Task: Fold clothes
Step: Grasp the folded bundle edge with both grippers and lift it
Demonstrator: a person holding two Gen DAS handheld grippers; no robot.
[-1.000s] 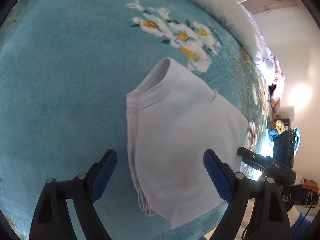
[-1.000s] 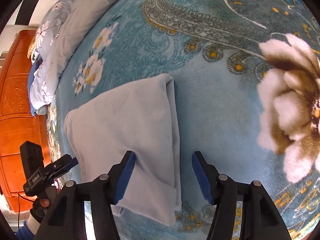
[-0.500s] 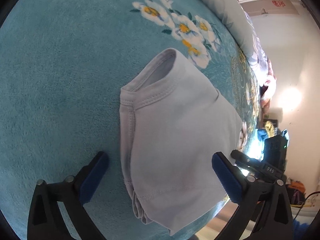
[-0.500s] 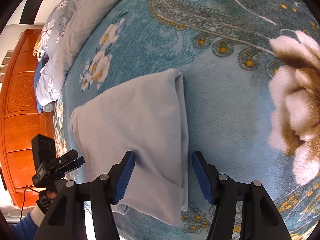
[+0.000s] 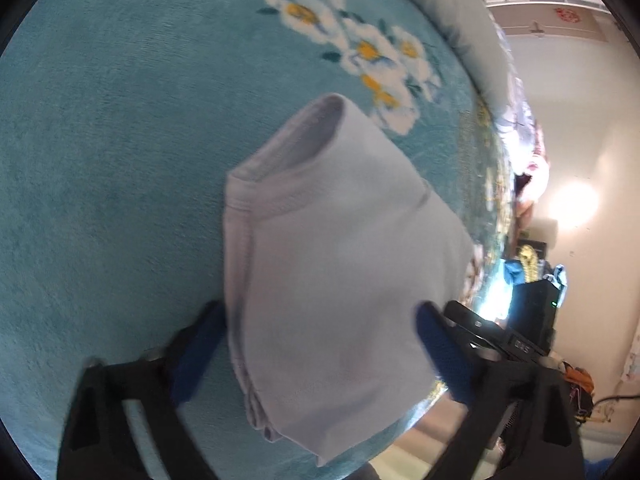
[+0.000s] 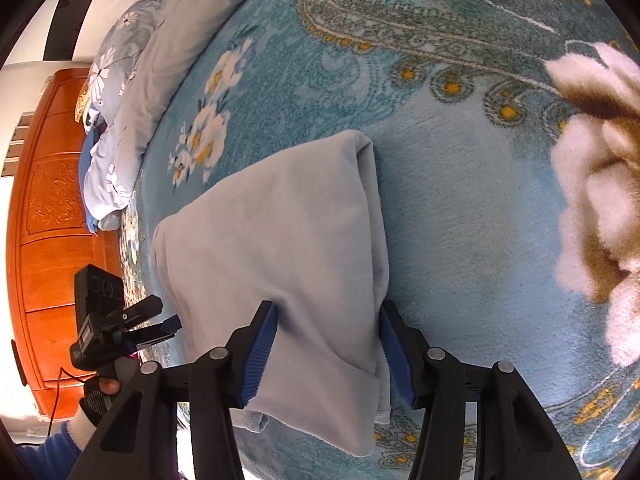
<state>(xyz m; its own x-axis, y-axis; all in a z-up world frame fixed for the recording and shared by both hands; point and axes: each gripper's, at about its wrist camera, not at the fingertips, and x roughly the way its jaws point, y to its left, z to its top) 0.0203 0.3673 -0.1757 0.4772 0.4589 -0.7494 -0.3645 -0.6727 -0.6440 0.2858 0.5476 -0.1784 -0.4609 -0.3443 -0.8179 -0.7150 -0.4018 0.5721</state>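
Folded grey shirt (image 5: 340, 264) between spread left gripper (image 5: 320, 352) pads; right gripper (image 6: 328, 352) likewise wide, ungripped.

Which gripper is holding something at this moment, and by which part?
Neither holds anything. Each open hand-held gripper, left and right, straddles an end of the folded pale grey cotton T-shirt; the fingers are not closed on the cloth.

Left claw (image 5: 320, 344) wide apart, blue pads astride near end of folded pale shirt (image 5: 340, 264). Shirt lies on teal floral blanket (image 5: 100, 160), collar pointing away. Right claw (image 5: 480, 328) visible beyond.
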